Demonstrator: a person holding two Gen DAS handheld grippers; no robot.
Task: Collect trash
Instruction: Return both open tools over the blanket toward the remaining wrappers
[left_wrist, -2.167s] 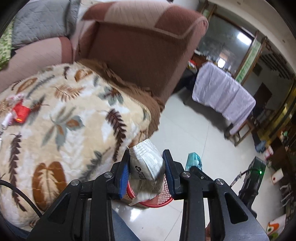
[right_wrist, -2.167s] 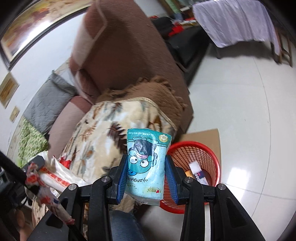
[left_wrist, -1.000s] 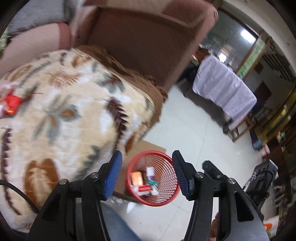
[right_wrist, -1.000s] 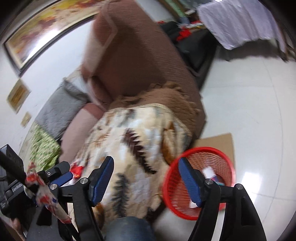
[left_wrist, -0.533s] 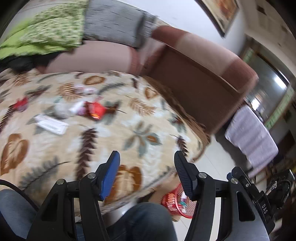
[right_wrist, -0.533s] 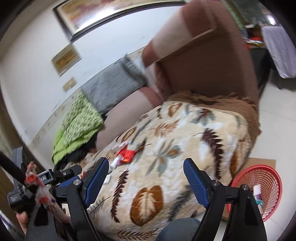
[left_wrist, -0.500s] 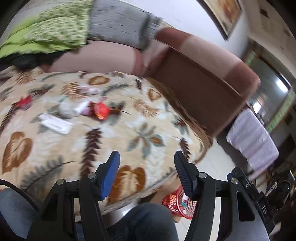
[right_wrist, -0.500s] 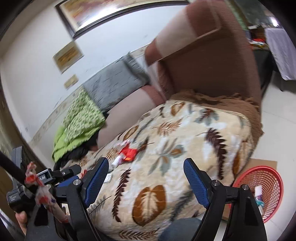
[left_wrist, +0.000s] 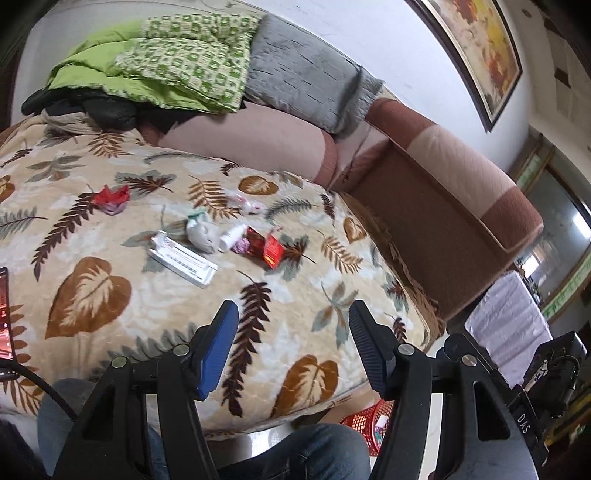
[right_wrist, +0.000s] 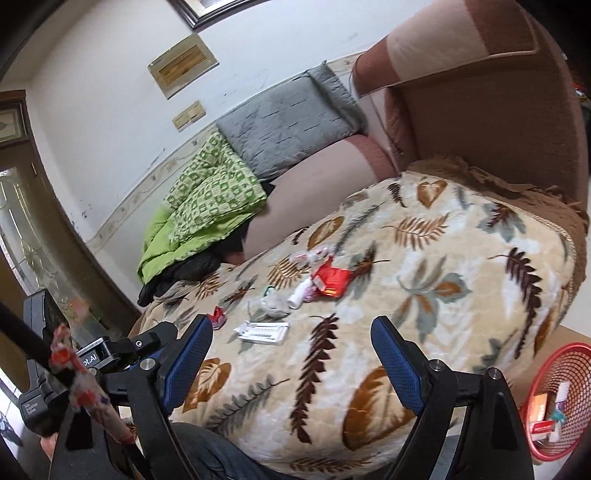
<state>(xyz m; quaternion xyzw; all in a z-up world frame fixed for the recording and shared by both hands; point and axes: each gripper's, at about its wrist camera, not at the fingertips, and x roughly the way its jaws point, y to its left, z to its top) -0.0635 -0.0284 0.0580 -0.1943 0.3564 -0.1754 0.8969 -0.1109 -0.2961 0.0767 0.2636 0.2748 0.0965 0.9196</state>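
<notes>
Beyond the blue-padded fingers (left_wrist: 218, 343), the blanket (left_wrist: 110, 229) was cream, patterned with brown, rust and grey-green leaves. On it, ahead of the fingers, lay a white box (left_wrist: 183, 264), a red wrapper (left_wrist: 271, 251) and a crumpled red scrap (left_wrist: 110, 197). Farther off sat a green-and-white checked quilt (left_wrist: 184, 62), a grey cushion (left_wrist: 303, 77) and a brown-and-pink sofa (left_wrist: 443, 192). The basket (right_wrist: 561, 402) right of the fingers was red mesh.
</notes>
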